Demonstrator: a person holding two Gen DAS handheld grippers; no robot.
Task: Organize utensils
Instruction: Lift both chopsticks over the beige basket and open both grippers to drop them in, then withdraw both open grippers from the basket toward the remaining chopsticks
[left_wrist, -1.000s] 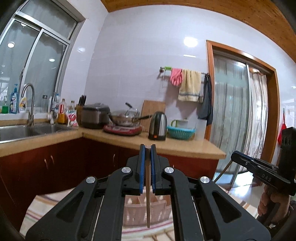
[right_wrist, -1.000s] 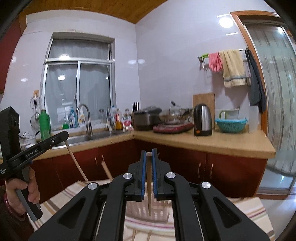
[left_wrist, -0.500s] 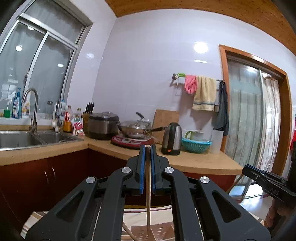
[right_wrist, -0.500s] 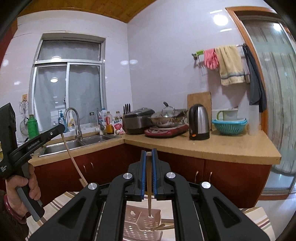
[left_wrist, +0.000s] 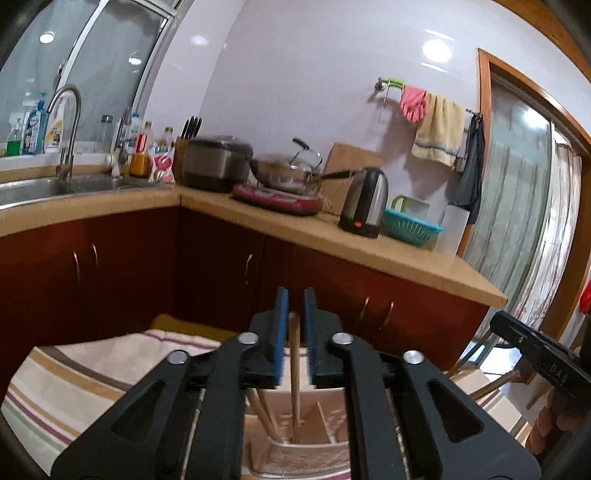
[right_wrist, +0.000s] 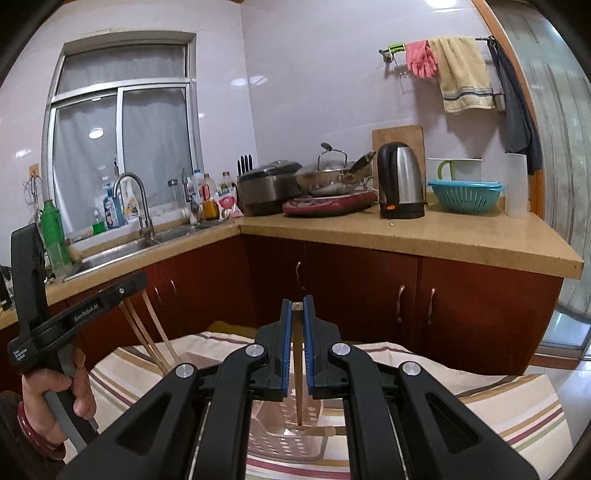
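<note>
While the left gripper hangs over a pale plastic utensil caddy, its blue-padded jaws stand slightly apart, and a wooden chopstick rises between them with a gap on each side; its lower tip reaches down into a compartment of the caddy, beside two more chopsticks leaning in the section to the left. In the right wrist view the right gripper has its jaws drawn close on a second wooden chopstick, whose square top shows between the pads; whether the pads truly press it is hard to say, since thin slivers of space appear along its sides. That stick hangs nearly upright, its tip just above or touching a flat wooden piece lying across the perforated caddy. The caddy sits on a striped cloth. At the left of this view the left gripper appears from the side, gripped by a hand, with chopsticks slanting down below its tip. Behind stand red cabinets, a counter with an electric kettle and a teal colander.
</note>
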